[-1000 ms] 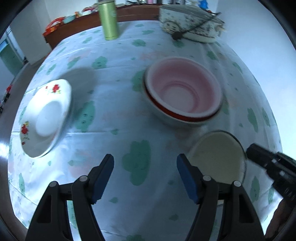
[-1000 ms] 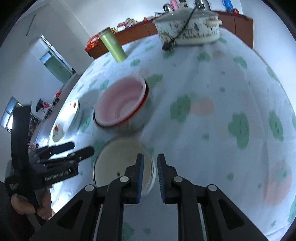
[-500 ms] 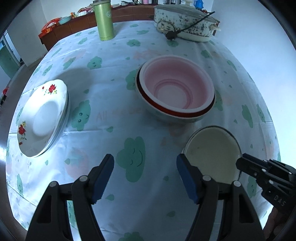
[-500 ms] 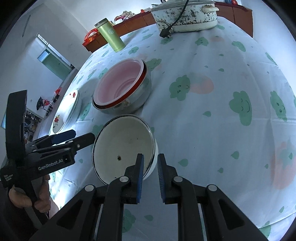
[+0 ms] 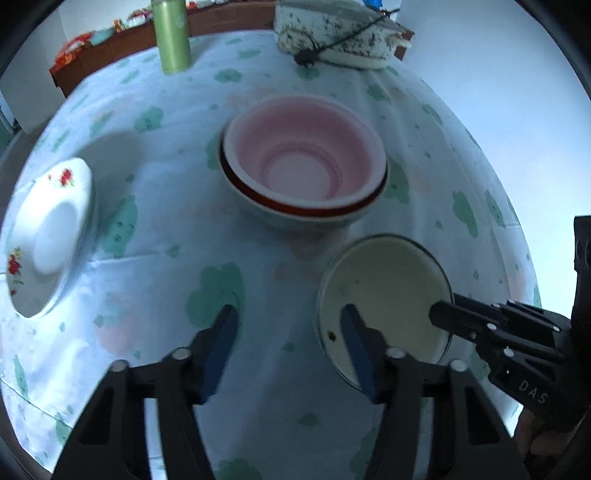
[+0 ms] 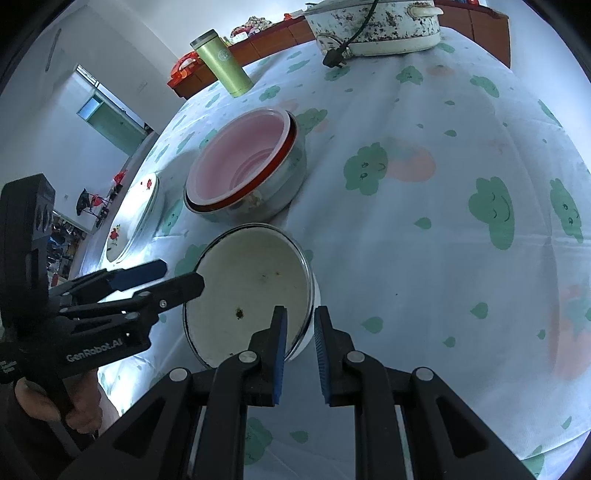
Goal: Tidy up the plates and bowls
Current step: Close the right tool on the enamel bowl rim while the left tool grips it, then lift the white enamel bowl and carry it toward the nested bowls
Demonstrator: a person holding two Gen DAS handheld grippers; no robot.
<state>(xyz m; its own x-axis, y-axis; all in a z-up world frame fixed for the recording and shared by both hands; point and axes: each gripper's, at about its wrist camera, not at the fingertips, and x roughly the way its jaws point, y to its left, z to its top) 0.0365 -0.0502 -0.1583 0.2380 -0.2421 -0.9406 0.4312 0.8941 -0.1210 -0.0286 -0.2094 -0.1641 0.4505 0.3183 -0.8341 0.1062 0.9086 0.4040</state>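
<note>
Cloud-print tablecloth (image 6: 424, 229) — bowls (image 6: 240, 173), plate (image 5: 44, 236), green flask (image 6: 221, 62), perhaps a cooker (image 6: 376, 26).

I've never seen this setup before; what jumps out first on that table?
The pink bowl nested inside a red-rimmed bowl sits mid-table. Nearer, the right gripper straddles the rim of a cream bowl. A flowered plate lies at the left edge, and the left gripper hangs open.
</note>
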